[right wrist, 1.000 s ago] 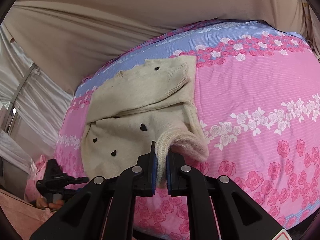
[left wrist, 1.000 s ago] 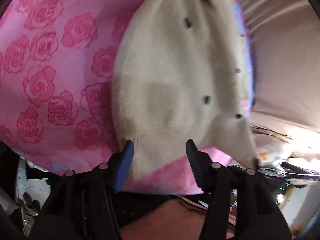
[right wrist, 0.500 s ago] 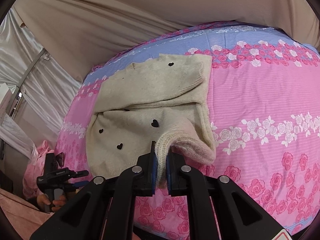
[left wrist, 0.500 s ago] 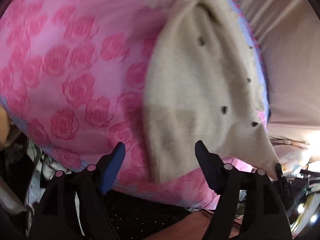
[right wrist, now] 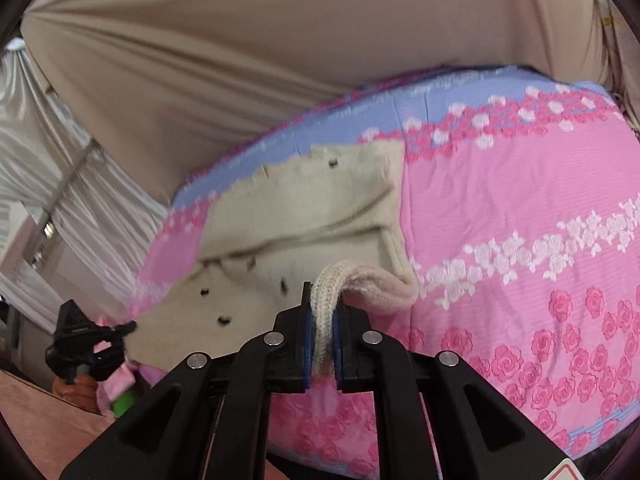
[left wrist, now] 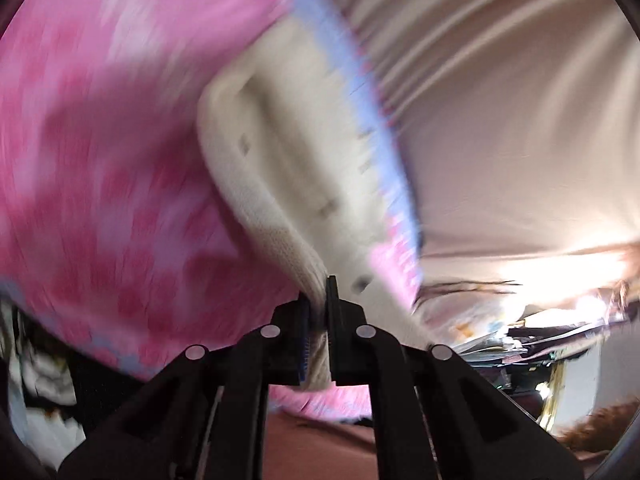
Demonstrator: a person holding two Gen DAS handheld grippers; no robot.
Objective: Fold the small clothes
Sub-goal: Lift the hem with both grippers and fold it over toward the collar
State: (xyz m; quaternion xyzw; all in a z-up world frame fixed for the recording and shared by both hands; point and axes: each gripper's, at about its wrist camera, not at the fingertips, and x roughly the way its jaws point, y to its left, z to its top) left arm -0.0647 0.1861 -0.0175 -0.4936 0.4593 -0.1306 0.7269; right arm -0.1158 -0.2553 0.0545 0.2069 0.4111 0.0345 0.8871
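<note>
A small cream knit sweater [right wrist: 304, 216] with tiny black hearts lies on the pink rose-print bed cover [right wrist: 520, 208], one sleeve folded across its body. My right gripper [right wrist: 322, 316] is shut on the ribbed hem, which loops up between its blue pads. The left wrist view is blurred by motion; there the sweater [left wrist: 288, 168] stretches away toward the blue border, and my left gripper [left wrist: 318, 308] is shut on the knit edge, lifting it off the cover. The left gripper [right wrist: 86, 338] also shows in the right wrist view, at the sweater's lower left corner.
Beige draped fabric [right wrist: 240, 60] rises behind the bed. White curtains [right wrist: 48, 184] hang at the left. A person's hand [right wrist: 78, 388] holds the left gripper by the bed's edge. Cluttered, brightly lit items [left wrist: 540, 328] lie beyond the bed's corner.
My left gripper went from open around the sweater's bottom edge to shut on it, and rose with it. The right gripper kept its grip on the hem and lifted slightly.
</note>
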